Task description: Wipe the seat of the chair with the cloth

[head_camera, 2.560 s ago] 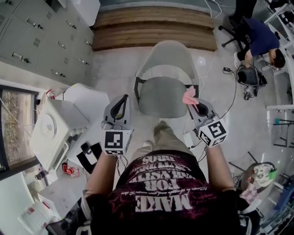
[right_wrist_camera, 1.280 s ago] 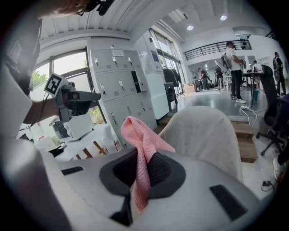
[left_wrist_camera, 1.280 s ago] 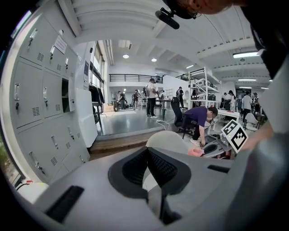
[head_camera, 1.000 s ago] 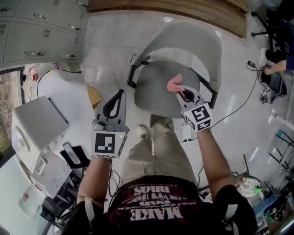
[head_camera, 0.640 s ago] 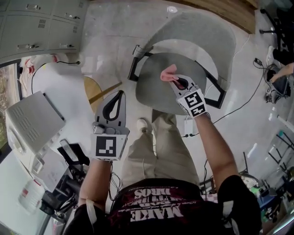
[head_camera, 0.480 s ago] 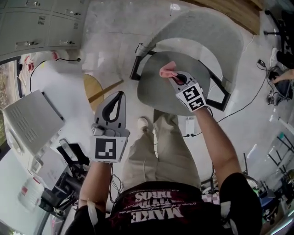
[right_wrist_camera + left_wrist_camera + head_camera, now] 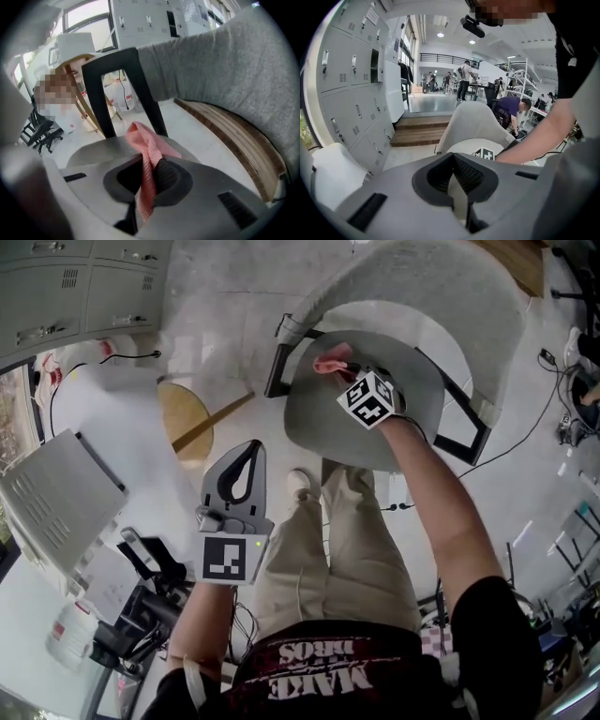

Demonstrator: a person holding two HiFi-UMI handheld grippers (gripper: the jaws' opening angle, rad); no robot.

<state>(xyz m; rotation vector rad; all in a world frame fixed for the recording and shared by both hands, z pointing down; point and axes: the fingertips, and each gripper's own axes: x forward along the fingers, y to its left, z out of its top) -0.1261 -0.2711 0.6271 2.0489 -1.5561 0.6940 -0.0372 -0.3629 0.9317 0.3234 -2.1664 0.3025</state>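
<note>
Cloth [image 7: 328, 363]: pink, clamped between the right gripper [image 7: 345, 373] jaws, bunched end poking out past them, at the far left edge of the seat [image 7: 403, 427]; contact unclear.
Wiping room: bare grey seat runs rightward and toward the person from the cloth.
Left gripper [image 7: 246, 460]: jaws together, empty, off the seat's near left edge.

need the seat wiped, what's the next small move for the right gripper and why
Probably sweep the cloth rightward across the seat: the right gripper is shut on it at the seat's back left edge, so most of the seat lies to its right.
</note>
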